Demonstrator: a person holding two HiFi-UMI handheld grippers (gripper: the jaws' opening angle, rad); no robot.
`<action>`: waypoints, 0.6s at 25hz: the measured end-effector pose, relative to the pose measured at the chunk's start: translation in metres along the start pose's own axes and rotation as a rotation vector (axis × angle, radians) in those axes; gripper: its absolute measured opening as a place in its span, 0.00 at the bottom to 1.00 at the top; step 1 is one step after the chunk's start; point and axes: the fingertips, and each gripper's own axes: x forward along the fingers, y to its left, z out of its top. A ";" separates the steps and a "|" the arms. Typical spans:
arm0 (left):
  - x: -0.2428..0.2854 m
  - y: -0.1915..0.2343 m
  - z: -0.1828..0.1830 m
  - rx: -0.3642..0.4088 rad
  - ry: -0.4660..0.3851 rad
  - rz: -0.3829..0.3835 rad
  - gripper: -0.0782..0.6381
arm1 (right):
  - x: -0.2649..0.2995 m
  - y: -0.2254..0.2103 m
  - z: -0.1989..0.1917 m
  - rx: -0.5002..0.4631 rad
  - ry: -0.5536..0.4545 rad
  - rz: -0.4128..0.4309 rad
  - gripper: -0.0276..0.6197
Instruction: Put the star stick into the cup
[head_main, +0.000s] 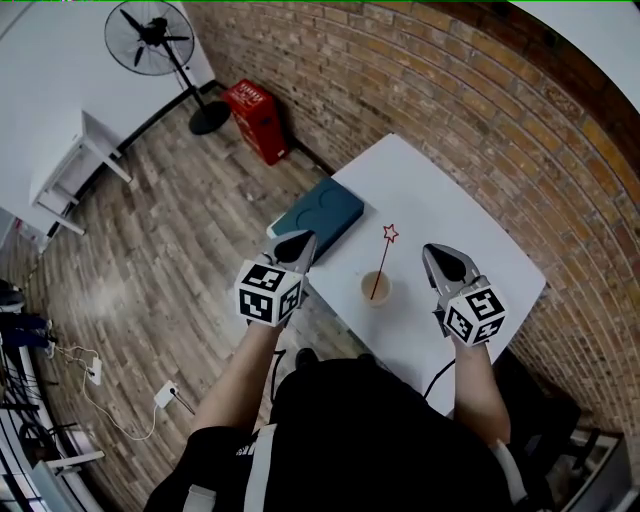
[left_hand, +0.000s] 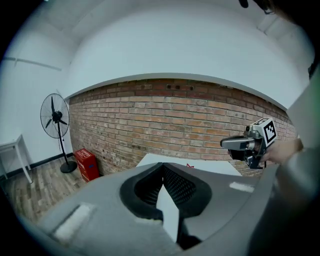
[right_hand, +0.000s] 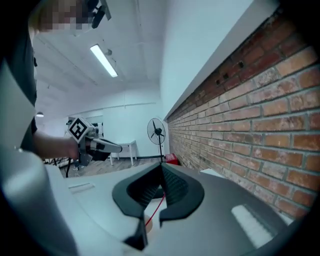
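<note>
Star stick (head_main: 381, 264) stands in the cup (head_main: 376, 290), its thin red shaft resting with the lower end inside and the outlined red star at the upper end. In the head view its long axis runs from the cup away from the person and slightly to the right, so the star points toward the far part of the table (head_main: 450, 210) and the brick wall (head_main: 450, 90). The cup is small, pale and upright near the table's near edge, and the stick is all that shows in it. A flat teal case (head_main: 318, 215) lies on the table's left side, well apart from the cup. The left gripper (head_main: 297, 243) is held over the table's left edge, near the case, its jaws clenched tip to tip with nothing between them. The right gripper (head_main: 432, 252) is held to the right of the cup, apart from it, its jaws likewise closed on nothing. In the right gripper view the red shaft (right_hand: 156, 210) shows beyond and below the jaws, not gripped. Farther out on the wooden floor, a red box (head_main: 256, 120) sits against the wall and a standing fan (head_main: 150, 38) stands beyond it.
</note>
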 end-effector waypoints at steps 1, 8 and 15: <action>-0.003 0.007 0.008 0.014 -0.017 0.006 0.12 | 0.005 0.005 0.009 -0.036 0.002 0.007 0.04; -0.015 0.036 0.054 0.062 -0.119 0.005 0.12 | 0.012 0.038 0.080 -0.206 -0.107 0.029 0.04; -0.026 0.069 0.095 0.027 -0.220 0.062 0.12 | 0.011 0.041 0.120 -0.212 -0.220 -0.030 0.04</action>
